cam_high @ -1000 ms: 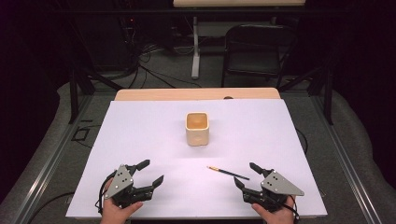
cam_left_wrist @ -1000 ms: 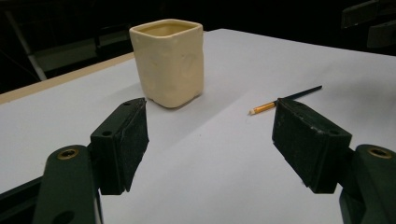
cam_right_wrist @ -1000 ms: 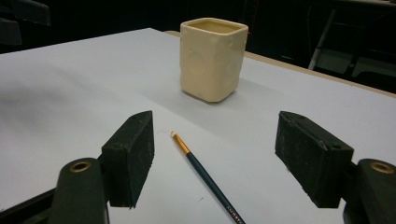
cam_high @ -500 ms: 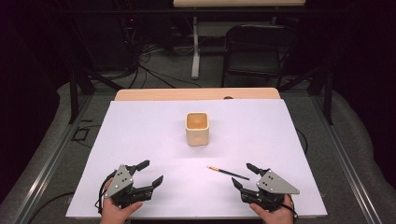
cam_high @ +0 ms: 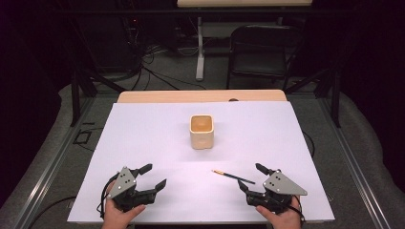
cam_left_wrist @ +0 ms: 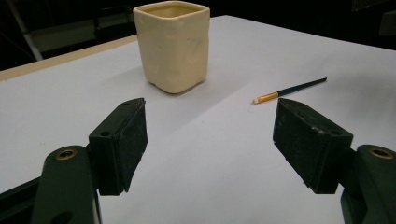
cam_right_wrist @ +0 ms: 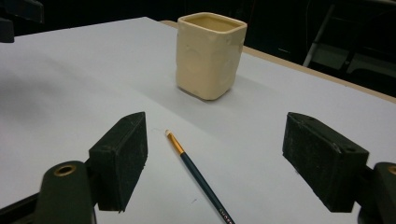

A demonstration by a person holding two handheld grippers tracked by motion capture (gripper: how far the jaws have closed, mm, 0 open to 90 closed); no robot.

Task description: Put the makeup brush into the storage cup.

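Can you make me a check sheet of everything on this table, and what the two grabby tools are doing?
Surface: white table, flat, wooden edge at the far side.
Job's things: cream square cup upright mid-table; paintbrush lying flat, apart from the cup, just ahead of the right tool.
Clutter: nothing seen.
Grippers: left tool open, holding nothing; right tool open, its jaws have just been opening, brush tip between them in the right gripper view, untouched.
Cables: black cable trails from the left tool; more on the floor.
Surroundings: dark room, folding chair behind the table.

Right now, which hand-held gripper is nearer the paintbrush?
Right. The right hand-held gripper sits just beside the paintbrush, whose handle end lies between its open jaws. The left hand-held gripper is open too, well across the table.
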